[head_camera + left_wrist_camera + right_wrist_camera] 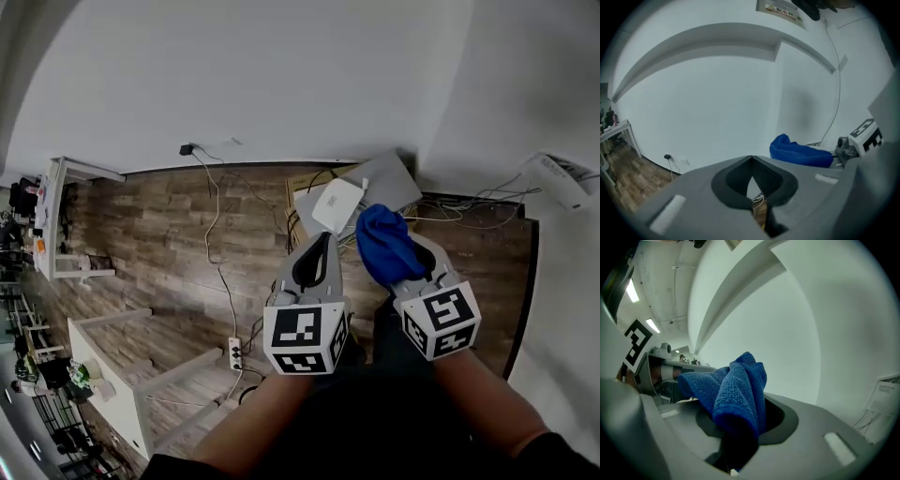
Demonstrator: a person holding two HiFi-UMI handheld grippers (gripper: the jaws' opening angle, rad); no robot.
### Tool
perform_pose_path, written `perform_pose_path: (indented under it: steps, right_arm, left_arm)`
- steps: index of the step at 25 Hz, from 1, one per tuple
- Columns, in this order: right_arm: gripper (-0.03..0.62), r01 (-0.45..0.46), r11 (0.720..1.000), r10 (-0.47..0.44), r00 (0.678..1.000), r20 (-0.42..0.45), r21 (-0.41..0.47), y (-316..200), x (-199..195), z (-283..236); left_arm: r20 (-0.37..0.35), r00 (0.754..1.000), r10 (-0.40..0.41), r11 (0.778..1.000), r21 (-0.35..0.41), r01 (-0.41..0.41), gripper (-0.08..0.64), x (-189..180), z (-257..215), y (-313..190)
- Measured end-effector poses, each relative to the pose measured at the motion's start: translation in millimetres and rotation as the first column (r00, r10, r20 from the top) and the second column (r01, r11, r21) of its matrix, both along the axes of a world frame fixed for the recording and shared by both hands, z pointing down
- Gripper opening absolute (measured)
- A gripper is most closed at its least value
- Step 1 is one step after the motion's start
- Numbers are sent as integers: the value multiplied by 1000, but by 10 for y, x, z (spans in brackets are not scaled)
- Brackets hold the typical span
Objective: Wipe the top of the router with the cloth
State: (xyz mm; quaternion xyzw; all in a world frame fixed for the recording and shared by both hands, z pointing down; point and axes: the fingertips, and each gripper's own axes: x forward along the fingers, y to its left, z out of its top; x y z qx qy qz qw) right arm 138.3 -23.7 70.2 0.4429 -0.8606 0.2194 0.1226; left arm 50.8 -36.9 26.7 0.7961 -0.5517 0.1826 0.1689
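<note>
Wood floor [169, 225] meets a white wall [281, 75], router [337, 203] on a grey slab [389, 178] right at that edge. Forearms [272, 422] reach forward, right hand-held gripper [394, 267] clamps the blue cloth [384, 242] near it, left hand-held gripper [322, 242] pinched closed, empty

A wood-plank floor [159, 234] runs up to a plain white wall [281, 75]. A black plug [187, 149] sits at the wall's foot, and a thin cable [217, 253] trails across the planks toward a white power strip [234, 352]. A white table [66, 220] stands at the left. Loose wires [464, 211] tangle along the right-hand skirting.
</note>
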Motion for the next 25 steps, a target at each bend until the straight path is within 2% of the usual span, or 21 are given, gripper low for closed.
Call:
perform_pose_path:
  steps: [4, 9, 14, 17, 21, 25]
  right_arm:
    - [147, 71, 995, -73, 997, -37, -64, -222, -192, 287]
    - [146, 131, 989, -137, 986, -98, -63, -709, -741, 846]
    - [144, 118, 979, -144, 978, -153, -166, -973, -1163, 1780]
    - [143, 136, 961, -180, 968, -174, -241, -978, -1415, 2551]
    - [143, 213, 934, -289, 921, -260, -286, -1112, -1651, 3564]
    - [143, 267, 911, -364, 880, -306, -315, -1195, -1770, 4218]
  left_arm:
    - [-9, 1000, -22, 998, -67, 21, 1, -135, 256, -187]
    - [-35, 999, -11, 997, -77, 8, 1, -437, 855, -782]
    - [-67, 998, -8, 991, -130, -1, 1, -799, 1738, -1189]
    - [-83, 995, -59, 980, -192, 42, 1, -1211, 2370, -1310]
    - [-82, 992, -99, 965, -251, 76, 1, -1593, 3166, -1426]
    - [-89, 991, -97, 953, -296, 67, 1, -1688, 3708, -1352]
